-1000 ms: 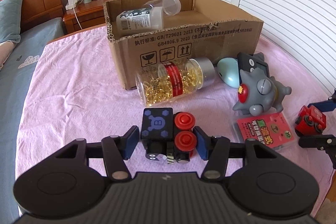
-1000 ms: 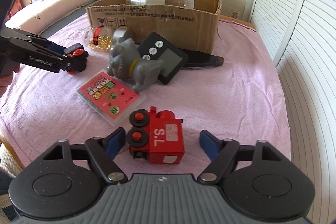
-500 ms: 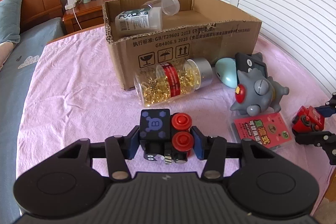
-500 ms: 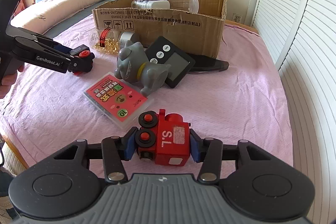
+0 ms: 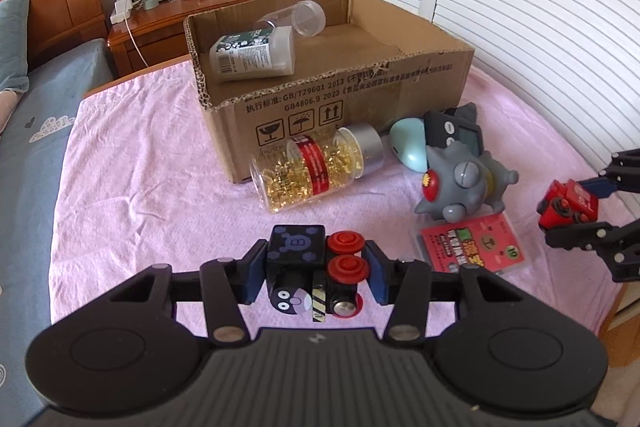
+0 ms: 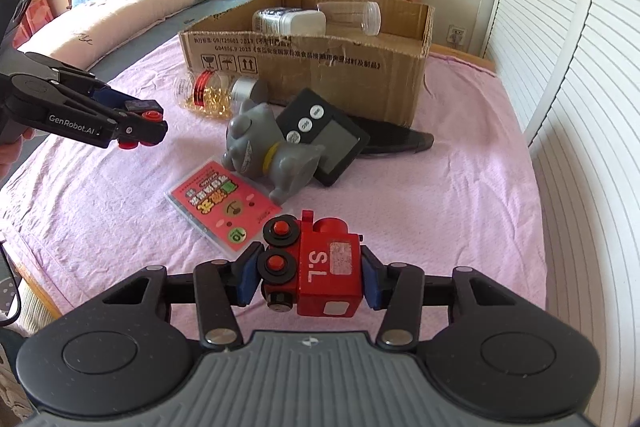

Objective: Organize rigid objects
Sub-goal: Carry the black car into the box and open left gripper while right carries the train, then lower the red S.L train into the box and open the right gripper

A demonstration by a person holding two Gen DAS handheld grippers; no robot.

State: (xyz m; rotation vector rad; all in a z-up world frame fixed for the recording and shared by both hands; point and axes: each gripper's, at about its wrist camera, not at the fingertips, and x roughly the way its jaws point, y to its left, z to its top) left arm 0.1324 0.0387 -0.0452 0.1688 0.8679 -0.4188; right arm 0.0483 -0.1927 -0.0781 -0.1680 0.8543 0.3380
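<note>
Pink bedspread [image 5: 140, 187]: cardboard box [image 5: 340, 99], capsule jar [image 5: 316, 163] against it. Left gripper [image 5: 314, 271] clamps black toy train [image 5: 304, 263]; right gripper [image 6: 306, 277] clamps red toy train [image 6: 320, 267]; both lifted above the cloth.

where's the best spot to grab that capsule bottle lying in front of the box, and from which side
Probably the clear body of the capsule bottle, near its red label band, coming from above with the jaws across its width. It lies on its side on the pink cloth, close against the cardboard box, so end-on approaches look cramped, and the silver cap end is wider and smoother.
</note>
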